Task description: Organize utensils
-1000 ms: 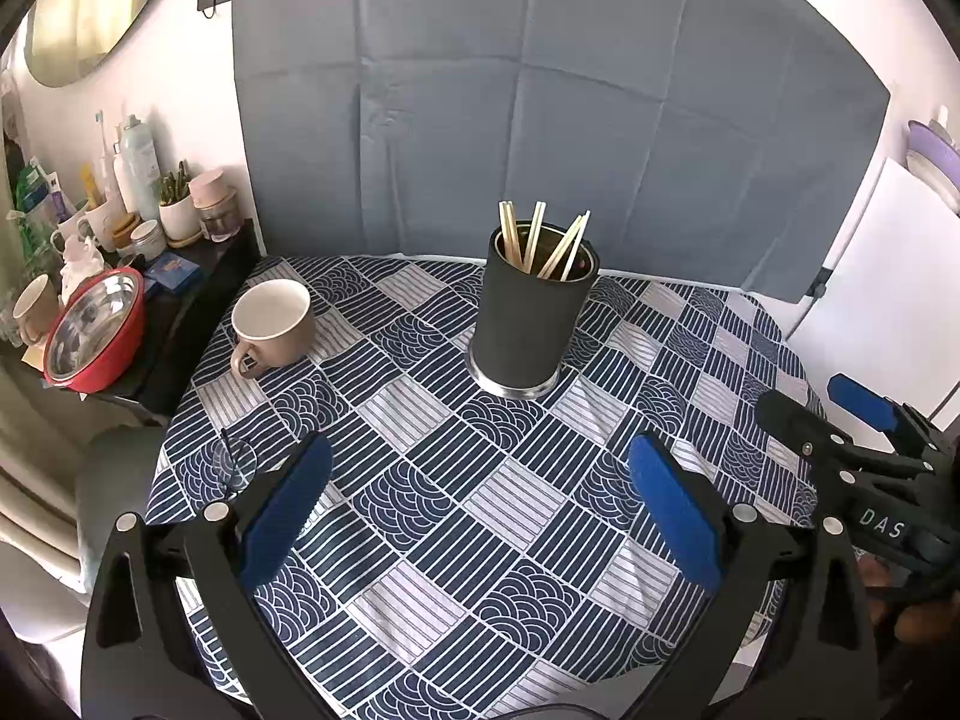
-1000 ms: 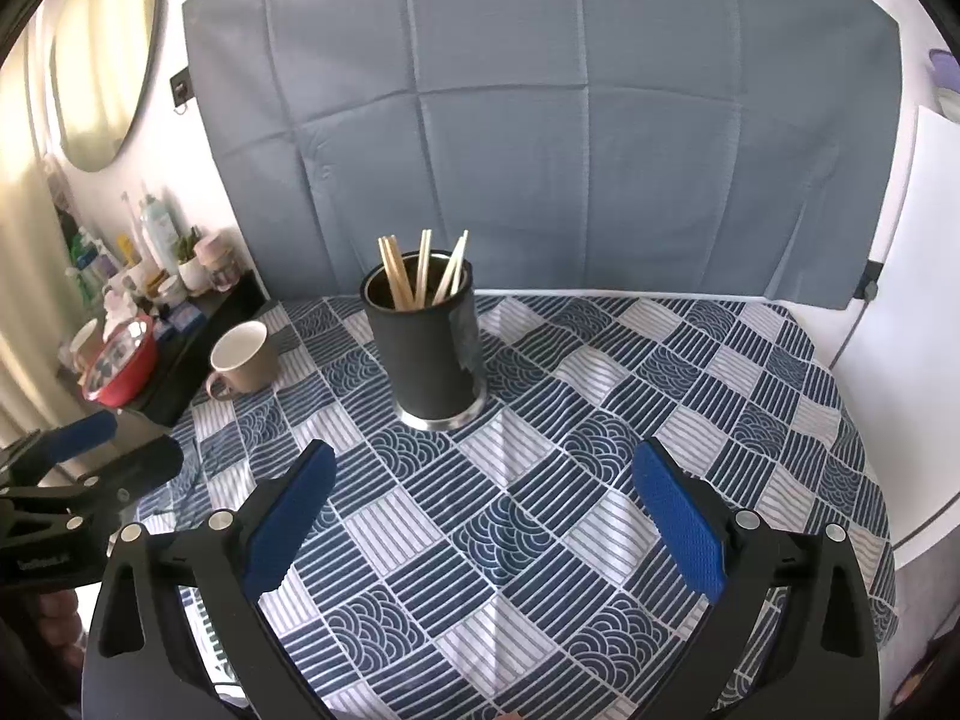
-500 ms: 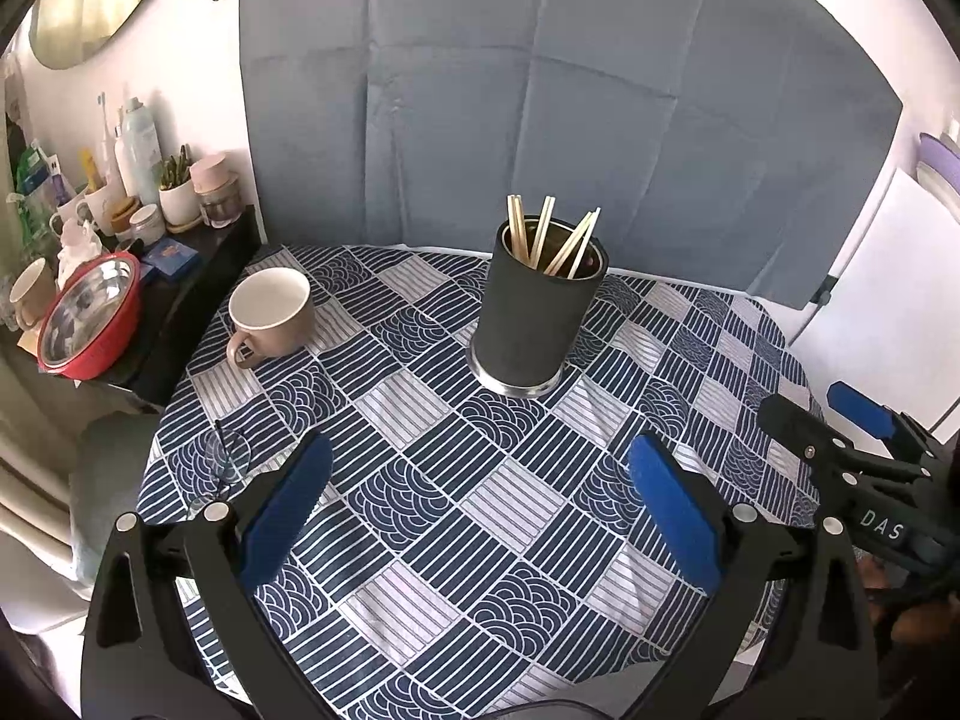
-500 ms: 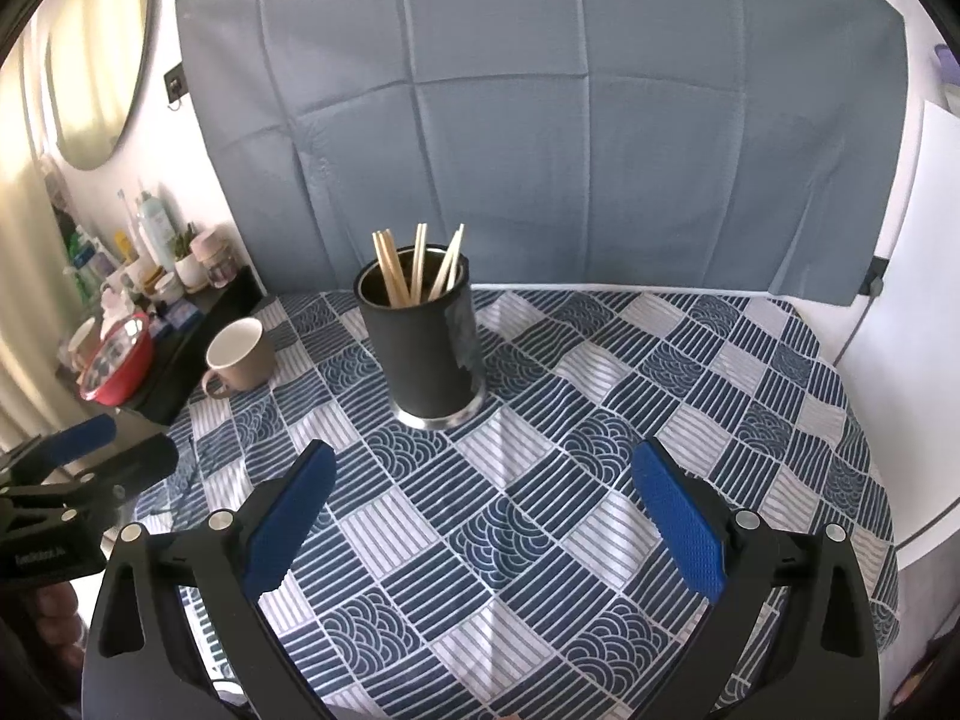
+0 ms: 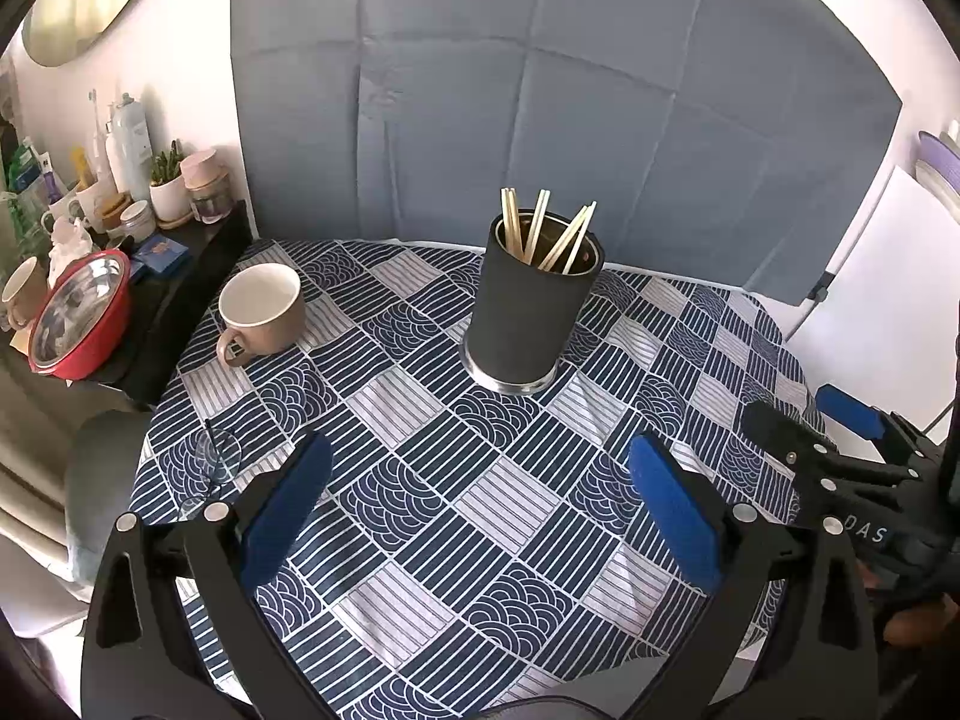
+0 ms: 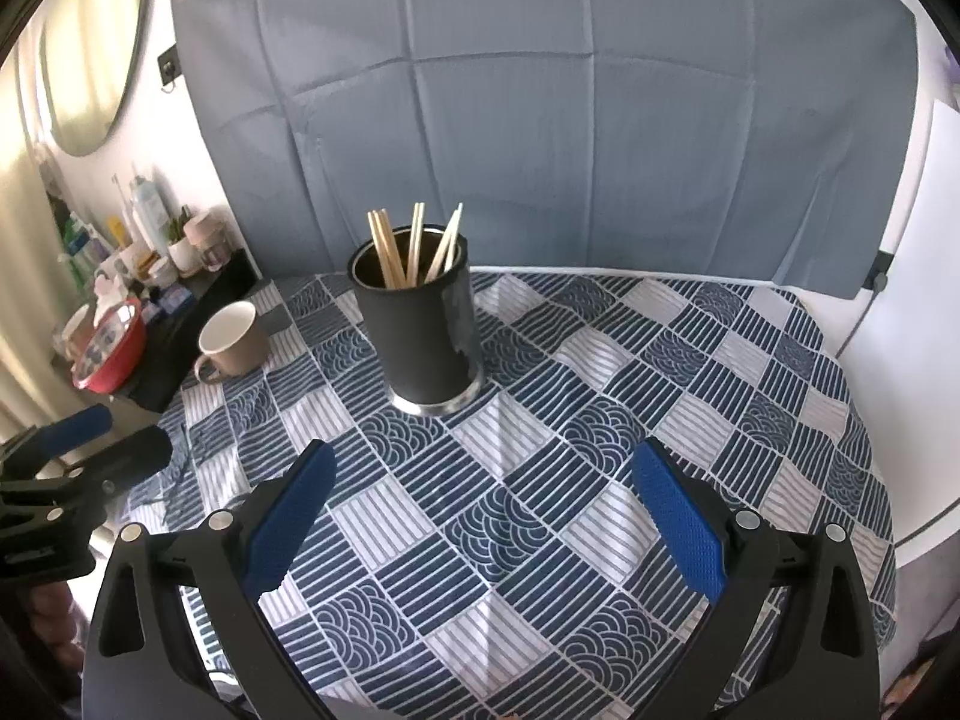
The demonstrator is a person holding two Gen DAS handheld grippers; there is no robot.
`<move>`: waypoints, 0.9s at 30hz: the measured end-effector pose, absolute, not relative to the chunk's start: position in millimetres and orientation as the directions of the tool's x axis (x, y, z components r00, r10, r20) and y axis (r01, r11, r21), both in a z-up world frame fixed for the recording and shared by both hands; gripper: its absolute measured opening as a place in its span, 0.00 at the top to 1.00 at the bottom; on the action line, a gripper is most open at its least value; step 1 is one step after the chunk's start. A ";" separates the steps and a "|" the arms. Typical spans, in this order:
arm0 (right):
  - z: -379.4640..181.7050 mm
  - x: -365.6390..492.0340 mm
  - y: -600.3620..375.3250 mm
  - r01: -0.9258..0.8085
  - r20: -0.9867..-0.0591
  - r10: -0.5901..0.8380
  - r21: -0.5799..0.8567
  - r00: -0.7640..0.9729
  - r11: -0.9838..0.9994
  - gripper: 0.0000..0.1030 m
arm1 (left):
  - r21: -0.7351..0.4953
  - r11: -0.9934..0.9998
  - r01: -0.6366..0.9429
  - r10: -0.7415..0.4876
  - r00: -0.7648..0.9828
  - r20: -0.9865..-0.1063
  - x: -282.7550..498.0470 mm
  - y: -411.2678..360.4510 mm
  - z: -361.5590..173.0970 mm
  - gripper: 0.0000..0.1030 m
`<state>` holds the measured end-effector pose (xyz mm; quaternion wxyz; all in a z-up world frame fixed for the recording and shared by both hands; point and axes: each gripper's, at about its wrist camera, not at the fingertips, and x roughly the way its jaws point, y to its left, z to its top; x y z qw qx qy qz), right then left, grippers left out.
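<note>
on a round table draped in a blue-and-white patterned cloth (image 5: 510, 498), a dark cylindrical holder (image 5: 531, 315) stands upright near the middle with several pale chopsticks (image 5: 549, 234) leaning inside it, tips up. both the left gripper (image 5: 480, 498) and the right gripper (image 6: 480, 498) hover low over the near edge with jaws spread wide and nothing between the blue pads. no loose utensil shows on the cloth in either view, so the sorting looks finished or close to it; whether anything waits out of frame cannot be told. a tan mug (image 5: 264, 309) sits empty well left of the holder, and a pair of clear glasses (image 5: 210, 465) lies at the cloth's left edge.
</note>
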<state>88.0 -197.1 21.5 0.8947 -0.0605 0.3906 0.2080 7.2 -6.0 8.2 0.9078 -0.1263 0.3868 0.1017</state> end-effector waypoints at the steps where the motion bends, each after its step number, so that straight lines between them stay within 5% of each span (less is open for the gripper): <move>1: 20.7 88.3 -196.7 -0.420 -0.727 0.324 0.054 0.606 0.906 0.08 | -0.150 0.947 -0.283 0.087 0.679 -0.729 7.5 -5.7 7.7 0.06; 27: -6.8 90.1 -189.0 -0.401 -0.827 0.248 0.030 0.505 0.916 0.08 | -0.145 0.943 -0.299 0.051 0.561 -0.826 13.3 -1.1 -22.9 0.06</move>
